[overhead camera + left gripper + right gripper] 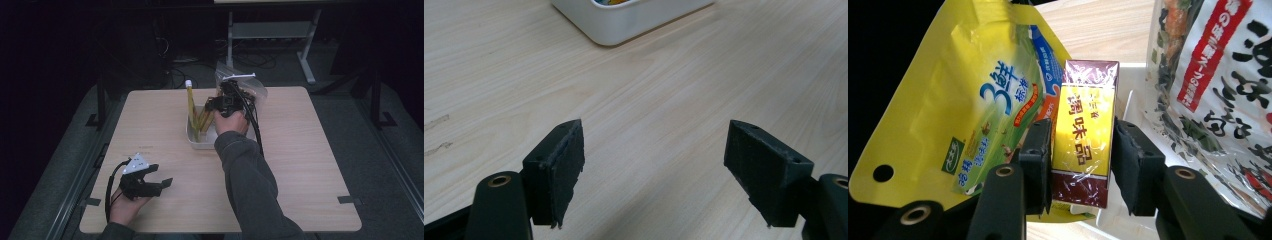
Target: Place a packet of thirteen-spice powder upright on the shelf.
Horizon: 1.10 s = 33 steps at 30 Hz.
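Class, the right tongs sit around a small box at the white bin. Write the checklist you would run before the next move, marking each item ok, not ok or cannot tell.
1. Small maroon and yellow box sits between the right tongs: ok.
2. Both pads press on the box: not ok; a gap shows at the right jaw.
3. Box stands upright: ok.
4. Yellow pouch and seaweed bag flank the box inside the white bin: ok.
5. Left tongs open, nothing between them, over bare table: ok.
6. Box rests on the bin floor: cannot tell.
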Each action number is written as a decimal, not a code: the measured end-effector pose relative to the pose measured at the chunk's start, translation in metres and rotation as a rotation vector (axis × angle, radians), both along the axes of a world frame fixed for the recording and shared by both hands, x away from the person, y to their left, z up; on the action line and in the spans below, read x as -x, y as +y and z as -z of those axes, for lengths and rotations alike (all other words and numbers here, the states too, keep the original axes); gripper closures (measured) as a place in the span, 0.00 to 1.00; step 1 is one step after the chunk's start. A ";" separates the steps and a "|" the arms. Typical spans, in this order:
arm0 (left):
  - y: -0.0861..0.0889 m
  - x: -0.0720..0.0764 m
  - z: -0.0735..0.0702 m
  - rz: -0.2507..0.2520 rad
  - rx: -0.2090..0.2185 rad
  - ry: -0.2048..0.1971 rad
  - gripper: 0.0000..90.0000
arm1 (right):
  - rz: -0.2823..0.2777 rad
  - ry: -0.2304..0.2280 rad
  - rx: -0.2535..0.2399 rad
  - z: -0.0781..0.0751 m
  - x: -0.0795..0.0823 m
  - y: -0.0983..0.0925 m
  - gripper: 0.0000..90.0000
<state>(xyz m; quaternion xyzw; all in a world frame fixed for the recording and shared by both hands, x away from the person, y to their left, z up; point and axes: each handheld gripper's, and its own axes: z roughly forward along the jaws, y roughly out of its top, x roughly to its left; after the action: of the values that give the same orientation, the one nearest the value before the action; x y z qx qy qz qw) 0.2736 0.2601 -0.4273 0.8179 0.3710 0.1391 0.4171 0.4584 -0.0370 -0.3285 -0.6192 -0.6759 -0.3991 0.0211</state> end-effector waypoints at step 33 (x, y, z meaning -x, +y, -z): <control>-0.001 0.000 0.001 0.002 -0.008 0.004 0.27 | -0.079 0.013 -0.044 0.009 0.004 0.007 0.57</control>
<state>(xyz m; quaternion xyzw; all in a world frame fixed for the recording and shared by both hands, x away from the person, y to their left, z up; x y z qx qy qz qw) 0.2733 0.2588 -0.4285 0.8202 0.3703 0.1384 0.4135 0.4539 -0.0298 -0.3376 -0.5939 -0.6907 -0.4089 0.0550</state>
